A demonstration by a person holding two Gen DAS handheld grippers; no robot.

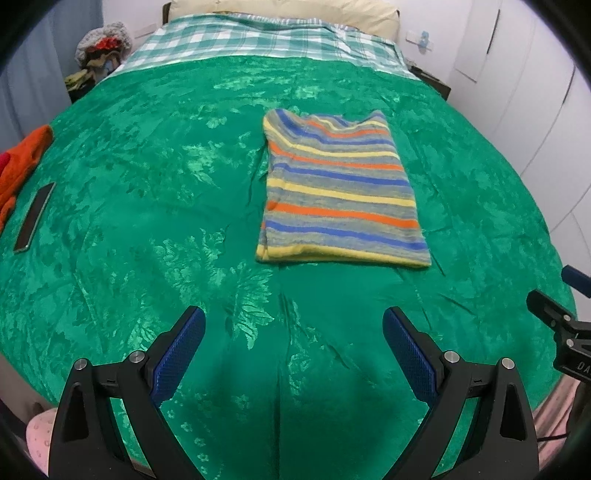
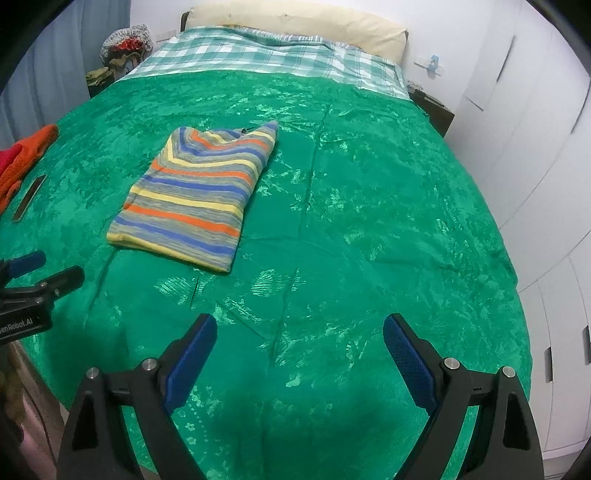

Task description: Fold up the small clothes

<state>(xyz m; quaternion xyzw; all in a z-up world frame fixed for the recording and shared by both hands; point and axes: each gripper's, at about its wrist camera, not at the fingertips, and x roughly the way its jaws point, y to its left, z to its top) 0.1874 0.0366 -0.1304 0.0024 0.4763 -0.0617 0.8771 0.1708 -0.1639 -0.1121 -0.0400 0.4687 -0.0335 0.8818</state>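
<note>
— Sweater position? Left to right, please.
— Left tool (image 1: 293,350) hangs spread, nothing between its pads; the striped sweater (image 1: 341,188) lies folded on the bed (image 1: 147,155), centre-right of that view, long axis running away up the frame.
— And the right tool (image 2: 300,354)?
— Also spread and empty; sweater sits upper left there. Left tool looks nearer.

Bare bedspread (image 2: 369,221) around folded sweater (image 2: 199,195)

Green bedspread (image 1: 147,184), checked sheet (image 1: 258,40), cream pillow (image 2: 295,22), white wardrobe doors (image 2: 535,147)
</note>
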